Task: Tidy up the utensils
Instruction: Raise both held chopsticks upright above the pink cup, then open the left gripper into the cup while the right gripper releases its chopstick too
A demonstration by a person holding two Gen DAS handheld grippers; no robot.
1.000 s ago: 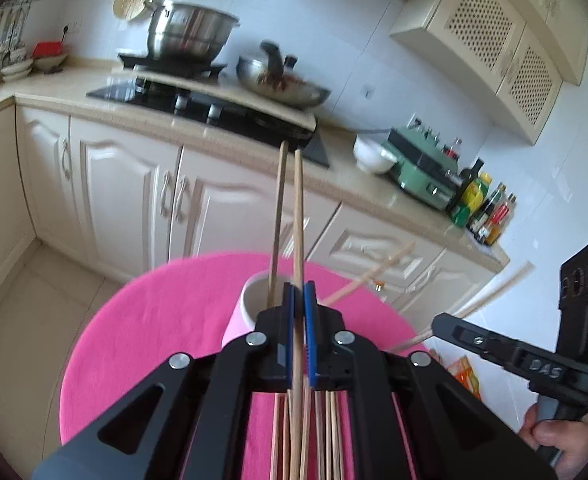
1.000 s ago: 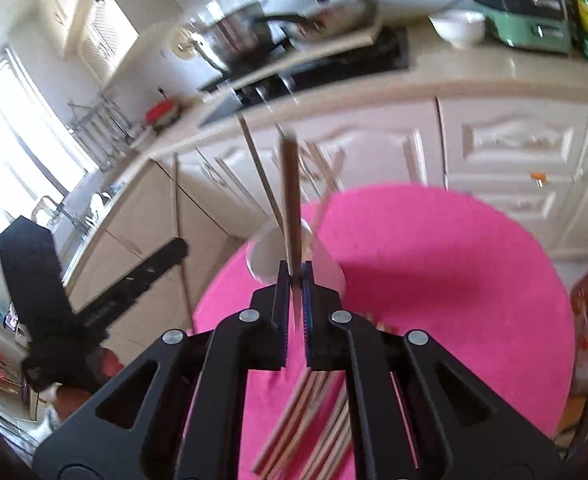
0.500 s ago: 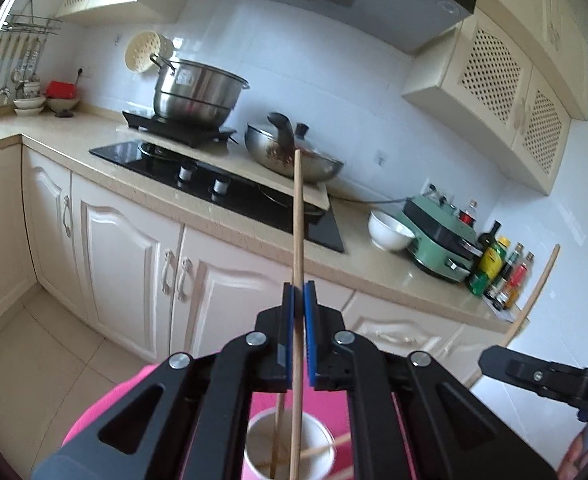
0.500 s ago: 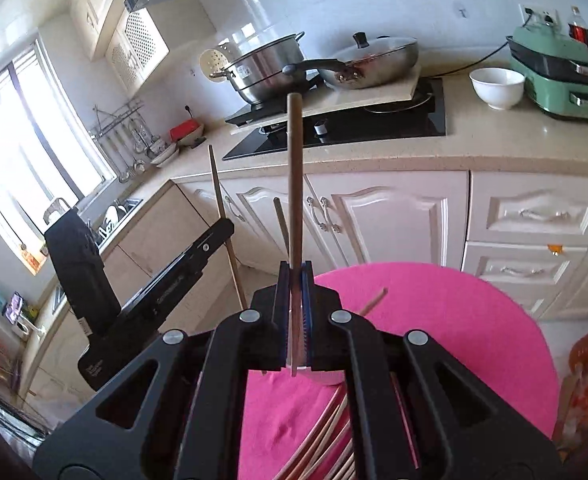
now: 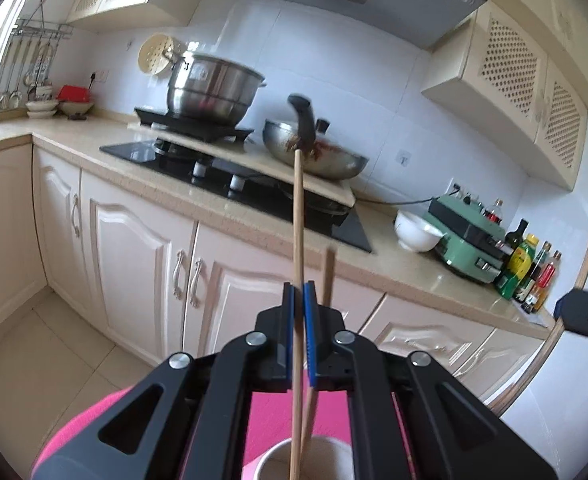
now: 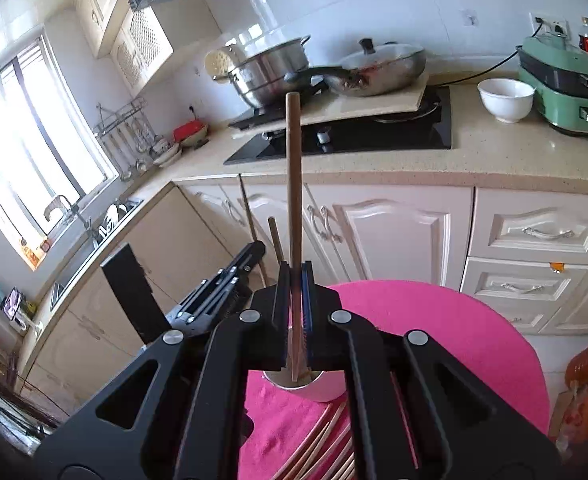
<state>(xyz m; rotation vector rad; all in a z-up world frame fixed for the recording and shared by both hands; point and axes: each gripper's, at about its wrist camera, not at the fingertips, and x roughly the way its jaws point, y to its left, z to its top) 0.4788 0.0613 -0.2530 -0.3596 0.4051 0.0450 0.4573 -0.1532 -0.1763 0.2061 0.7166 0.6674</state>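
Note:
My left gripper (image 5: 298,292) is shut on a pale wooden chopstick (image 5: 298,216) held upright, its lower end in the white cup (image 5: 278,458) on the pink table (image 5: 74,428). A second chopstick (image 5: 327,272) stands in the cup just right of it. My right gripper (image 6: 295,274) is shut on a darker chopstick (image 6: 294,168), upright, its lower end just above the cup (image 6: 321,388). Several loose chopsticks (image 6: 317,448) lie on the pink table (image 6: 453,340) below the cup. The left gripper (image 6: 222,280) shows at the left in the right wrist view.
Kitchen counter (image 6: 493,152) with a stove, a steel pot (image 5: 214,88), a pan (image 5: 313,152), a white bowl (image 6: 503,100) and a green appliance (image 6: 561,88) stands behind the table. Bottles (image 5: 529,272) stand at the counter's right end. An orange packet (image 6: 585,380) lies right of the table.
Both grippers have tilted up and risen, turning their chopsticks upright. The chopsticks' lower ends have come to the cup, which has slid to the bottom of both views.

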